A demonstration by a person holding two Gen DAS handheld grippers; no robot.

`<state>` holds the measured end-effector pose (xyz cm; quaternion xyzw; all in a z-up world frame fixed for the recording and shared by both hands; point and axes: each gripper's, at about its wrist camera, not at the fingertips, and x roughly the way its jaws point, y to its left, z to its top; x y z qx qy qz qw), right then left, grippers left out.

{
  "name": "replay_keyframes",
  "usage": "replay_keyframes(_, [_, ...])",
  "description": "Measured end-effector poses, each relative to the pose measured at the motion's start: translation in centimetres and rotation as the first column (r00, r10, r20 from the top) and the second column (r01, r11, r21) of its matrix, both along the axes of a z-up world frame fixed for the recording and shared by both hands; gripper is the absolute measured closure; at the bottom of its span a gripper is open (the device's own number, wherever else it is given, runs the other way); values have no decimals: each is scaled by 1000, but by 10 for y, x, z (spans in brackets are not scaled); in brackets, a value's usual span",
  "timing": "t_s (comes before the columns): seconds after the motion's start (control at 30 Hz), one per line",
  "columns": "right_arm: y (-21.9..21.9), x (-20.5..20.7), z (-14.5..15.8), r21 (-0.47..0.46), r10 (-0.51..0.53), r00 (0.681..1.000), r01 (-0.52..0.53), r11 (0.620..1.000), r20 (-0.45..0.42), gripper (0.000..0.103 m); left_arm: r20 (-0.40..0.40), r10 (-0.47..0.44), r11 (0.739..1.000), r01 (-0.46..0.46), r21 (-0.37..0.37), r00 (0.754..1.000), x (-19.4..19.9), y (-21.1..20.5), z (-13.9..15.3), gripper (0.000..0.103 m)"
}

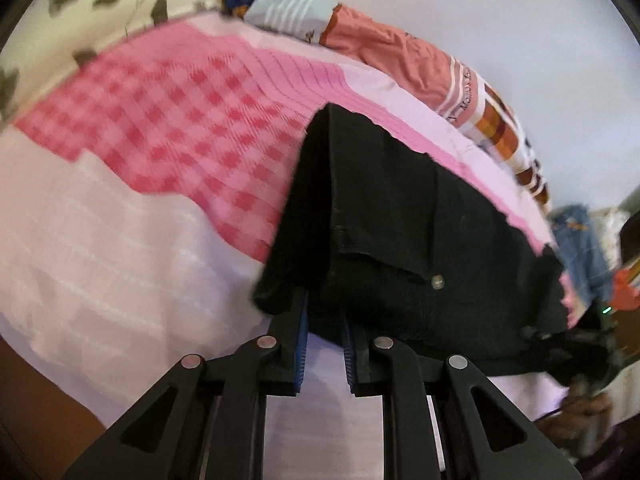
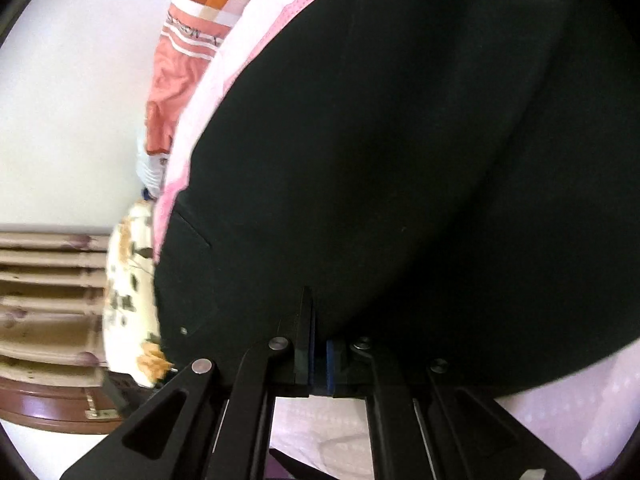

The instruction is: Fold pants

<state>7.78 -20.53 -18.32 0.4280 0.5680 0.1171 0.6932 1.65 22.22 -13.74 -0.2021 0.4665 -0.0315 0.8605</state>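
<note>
On the pink bedspread [image 1: 132, 208], with its band of darker pink check running across the middle, your black pants [image 1: 400, 220] lie partly lifted, one folded edge rising toward the left wrist camera. Your left gripper [image 1: 325, 320] pinches a thick bunch of that black cloth: the fabric fills the narrow gap between the blue pads, and a small metal button [image 1: 437, 281] shows just to the right of the grip. At the far right of that view a second dark tool sits against the edge of the pants, though it is too blurred to read further.

Your right gripper [image 2: 318, 344] has its jaws drawn almost together, and the hem of the pants [image 2: 400, 160] comes down right onto the pads; the dark cloth fills most of that view, so you see the pinch only at its lowest edge.

Beyond the pants, along the far side of the bed, lie an orange garment [image 1: 392, 56] with white stripes and a checked orange-and-brown cloth [image 1: 500, 128]. A leaf-patterned pillow [image 1: 112, 8] rests at the bed's corner.
</note>
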Motion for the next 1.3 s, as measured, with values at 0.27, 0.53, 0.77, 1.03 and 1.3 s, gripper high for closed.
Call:
replay_keyframes(0.27, [-71, -11, 8, 138, -144, 979, 124, 983, 144, 69, 46, 67, 980, -75, 186, 997, -34, -14, 44, 50])
replay_keyframes(0.53, [-192, 5, 6, 142, -387, 896, 363, 921, 217, 59, 136, -191, 981, 192, 6, 972, 17, -114, 83, 31])
replay_keyframes(0.77, [-259, 31, 3, 186, -483, 847, 449, 874, 224, 58, 70, -508, 859, 511, -30, 858, 57, -253, 52, 31])
replay_keyframes(1.03, [-311, 47, 11, 344, -573, 774, 479, 808, 269, 46, -19, -561, 826, 559, -70, 827, 57, -294, 11, 31])
replay_keyframes(1.3, [-318, 52, -1, 185, -516, 825, 483, 856, 232, 97, -20, -506, 858, 501, -116, 862, 60, -281, -2, 31])
